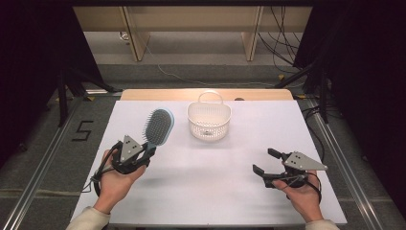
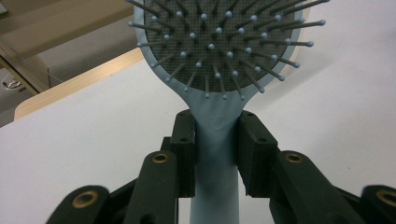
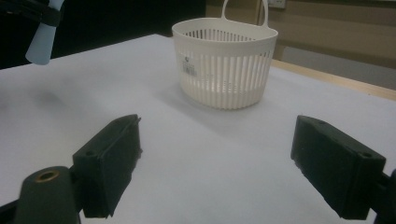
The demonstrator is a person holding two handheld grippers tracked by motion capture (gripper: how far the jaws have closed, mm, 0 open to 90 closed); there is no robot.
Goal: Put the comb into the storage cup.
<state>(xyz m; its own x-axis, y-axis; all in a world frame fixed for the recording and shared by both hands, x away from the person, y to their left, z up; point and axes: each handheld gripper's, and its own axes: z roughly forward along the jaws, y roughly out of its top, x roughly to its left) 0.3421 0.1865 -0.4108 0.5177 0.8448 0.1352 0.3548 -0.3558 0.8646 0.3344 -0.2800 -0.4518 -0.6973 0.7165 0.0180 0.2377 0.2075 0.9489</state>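
Note:
A light blue hairbrush (image 1: 158, 126) with grey bristles is held up over the left part of the white table (image 1: 230, 191). My left gripper (image 1: 149, 152) is shut on its handle; in the left gripper view the pads clamp the handle (image 2: 215, 154) from both sides, and the bristle head (image 2: 219, 42) rises above them. A white slotted basket (image 1: 208, 118) with a loop handle stands at the back middle of the table, and it also appears ahead in the right gripper view as the basket (image 3: 225, 60). My right gripper (image 1: 266, 161) hovers open at the right, nothing between its jaws.
A wooden strip (image 1: 158, 94) runs along the table's far edge. Beyond it are wooden furniture legs and cables on the floor. Metal rails flank the table on both sides. The handle end of the hairbrush (image 3: 41, 39) shows at the top left of the right gripper view.

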